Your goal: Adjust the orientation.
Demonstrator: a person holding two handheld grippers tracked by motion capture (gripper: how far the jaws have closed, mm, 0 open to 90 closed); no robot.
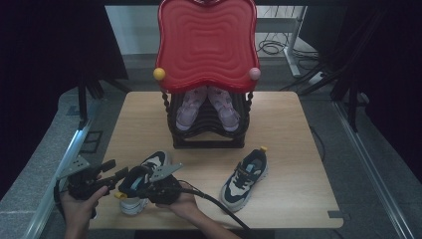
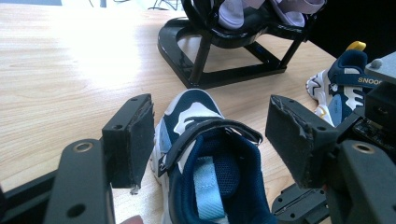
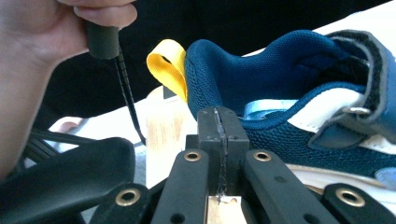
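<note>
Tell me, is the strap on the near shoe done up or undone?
Undone: the strap arches loose above the shoe.

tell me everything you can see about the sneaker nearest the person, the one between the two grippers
The near sneaker is a child-size trainer in navy mesh with white panels, pale blue lining and insole, a white sole, a hook-and-loop strap across the top, and a yellow heel loop. It stands upright on the wooden table near its front left edge, toe towards the black shoe rack. The left gripper is open, its jaws either side of the shoe. The right gripper is shut against the heel side.
</note>
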